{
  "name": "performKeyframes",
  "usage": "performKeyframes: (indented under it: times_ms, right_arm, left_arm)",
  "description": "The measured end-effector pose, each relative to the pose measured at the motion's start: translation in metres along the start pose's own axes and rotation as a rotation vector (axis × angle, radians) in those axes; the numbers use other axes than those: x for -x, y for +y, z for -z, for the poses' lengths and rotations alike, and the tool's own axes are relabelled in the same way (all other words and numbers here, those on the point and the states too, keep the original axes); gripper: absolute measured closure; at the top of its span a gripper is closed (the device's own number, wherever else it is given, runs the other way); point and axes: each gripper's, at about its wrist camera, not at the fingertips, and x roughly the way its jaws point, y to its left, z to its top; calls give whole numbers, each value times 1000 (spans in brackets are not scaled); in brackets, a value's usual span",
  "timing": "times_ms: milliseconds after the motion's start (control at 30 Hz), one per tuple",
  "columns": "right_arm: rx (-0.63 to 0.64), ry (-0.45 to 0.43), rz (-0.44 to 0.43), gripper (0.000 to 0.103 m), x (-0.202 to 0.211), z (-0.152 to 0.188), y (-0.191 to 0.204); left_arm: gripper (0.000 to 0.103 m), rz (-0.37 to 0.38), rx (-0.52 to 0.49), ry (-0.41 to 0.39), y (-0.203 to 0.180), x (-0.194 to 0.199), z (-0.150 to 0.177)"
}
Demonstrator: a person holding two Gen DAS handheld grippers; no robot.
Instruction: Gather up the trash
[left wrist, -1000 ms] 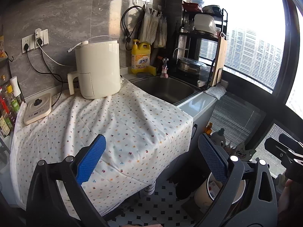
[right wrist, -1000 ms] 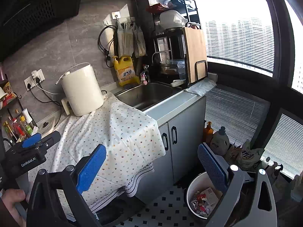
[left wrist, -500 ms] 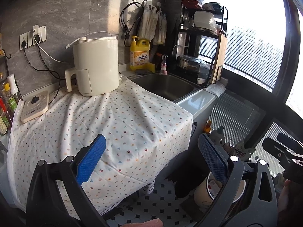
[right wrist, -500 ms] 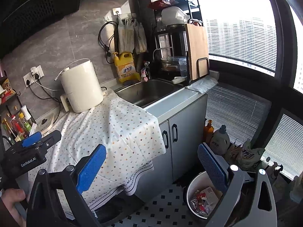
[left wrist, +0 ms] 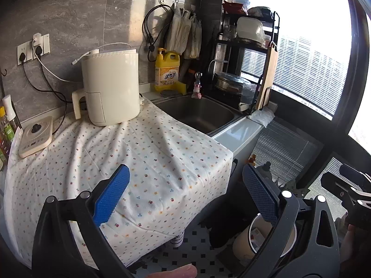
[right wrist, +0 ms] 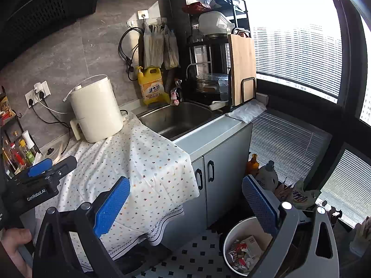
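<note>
Both grippers, left [left wrist: 185,197] and right [right wrist: 185,199], gape wide and empty. A bin [right wrist: 234,236] of trash [right wrist: 242,253] sits lower right, below the cloth [right wrist: 148,162].

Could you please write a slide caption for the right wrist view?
Open right gripper above a white bin of wrappers, beside the cloth-covered counter.

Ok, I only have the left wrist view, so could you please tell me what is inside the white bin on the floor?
Observer: The bin holds crumpled wrappers and a small carton.
Operator: Thank you. Is the right tool holding anything?
Observer: No, the right tool is open and empty.
Operator: And what hangs above the counter's left end?
Observer: A dark hood is mounted there.
</note>
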Motion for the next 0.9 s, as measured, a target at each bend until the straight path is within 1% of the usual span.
performKeyframes:
  times_ms: [267,600,733,900]
  right_arm:
    - [13,17,1,8,-13,-3,11]
    - [25,19,-8,8,-32,-10,39]
    - [20,20,-11,8,-39,-12,49]
    - [5,30,2,8,-41,-9,50]
  left_arm:
    - [6,1,15,5,10,-8,-1]
    - [6,-14,37,7,44,-19,-10]
    - [6,-9,12,6,48,-22,-13]
    - [6,-1,-1,17,49,-24,-12]
